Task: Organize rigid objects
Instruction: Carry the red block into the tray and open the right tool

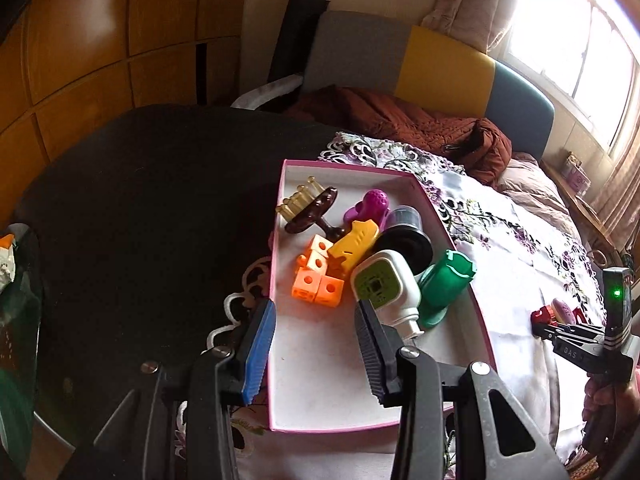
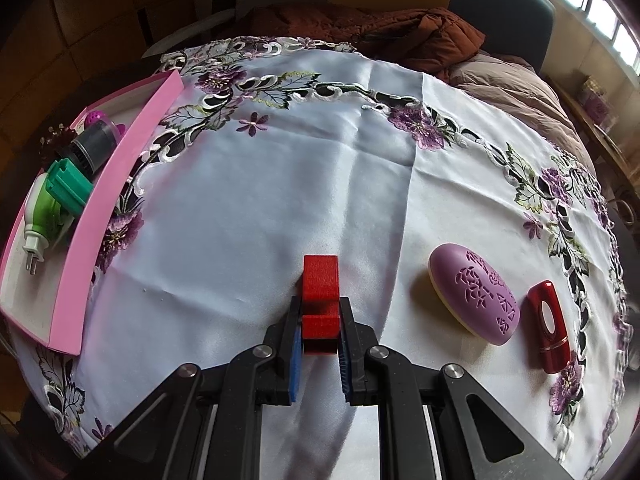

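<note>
The right gripper (image 2: 320,334) clamps its fingers on the red block (image 2: 320,300), lower centre; next, carry it to the pink box (image 2: 116,184) at left. The left gripper (image 1: 316,344) hangs narrowly parted, empty.

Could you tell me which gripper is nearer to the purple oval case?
Right. The right gripper holds a red block beside the purple oval case; the left gripper hovers over the pink box.

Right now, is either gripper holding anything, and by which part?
Right gripper: shut on the red block, fingers clamping the two sides of its near end. Left gripper: fingers apart over the pink box, holding nothing.
</note>
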`<state>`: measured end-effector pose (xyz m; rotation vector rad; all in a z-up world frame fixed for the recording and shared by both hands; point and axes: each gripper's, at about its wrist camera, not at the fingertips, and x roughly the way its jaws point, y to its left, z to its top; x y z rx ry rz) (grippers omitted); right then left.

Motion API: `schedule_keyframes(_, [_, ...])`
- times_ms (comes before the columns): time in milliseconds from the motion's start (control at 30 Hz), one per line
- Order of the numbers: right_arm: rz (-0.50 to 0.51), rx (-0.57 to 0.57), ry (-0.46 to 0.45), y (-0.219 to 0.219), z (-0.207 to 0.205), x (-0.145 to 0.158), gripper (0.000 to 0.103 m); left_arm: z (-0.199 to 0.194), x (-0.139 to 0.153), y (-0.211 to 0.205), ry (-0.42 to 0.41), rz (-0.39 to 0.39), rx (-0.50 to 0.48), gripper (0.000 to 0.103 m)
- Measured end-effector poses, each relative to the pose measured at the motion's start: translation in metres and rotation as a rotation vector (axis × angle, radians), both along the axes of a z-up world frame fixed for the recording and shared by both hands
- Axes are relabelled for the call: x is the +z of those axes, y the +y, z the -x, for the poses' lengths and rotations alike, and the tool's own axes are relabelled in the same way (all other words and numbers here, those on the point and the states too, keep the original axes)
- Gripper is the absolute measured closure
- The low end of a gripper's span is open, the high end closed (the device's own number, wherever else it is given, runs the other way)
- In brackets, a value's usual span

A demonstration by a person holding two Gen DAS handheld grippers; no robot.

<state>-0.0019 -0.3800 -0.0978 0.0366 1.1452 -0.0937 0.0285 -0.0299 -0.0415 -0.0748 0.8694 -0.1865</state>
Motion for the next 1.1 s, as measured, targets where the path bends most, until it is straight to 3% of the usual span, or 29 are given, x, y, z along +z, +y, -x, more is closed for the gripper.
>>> schedule_keyframes(367, [-0.081,0.064,-0.068,0.041,0.004,0.025,0.088,0.002,-0.002,0.024,0.004,0.002,0.051,0.062])
schedule_keyframes(700, [-0.181,0.282,-0.169,0.135,-0.001,0.066,0.088,0.005,0.002,0.026,-0.007,0.000,0.051,0.062])
schedule_keyframes(867, [-0.195,0.347,-0.154,0.169,-0.004,0.059,0.088,0.006,0.002,0.027,-0.008,-0.005,0.053,0.062])
schedule_keyframes(1100, [-0.147,0.350,-0.100,0.183,-0.012,0.033,0.088,0.007,0.001,0.029,-0.004,-0.012,0.053,0.062])
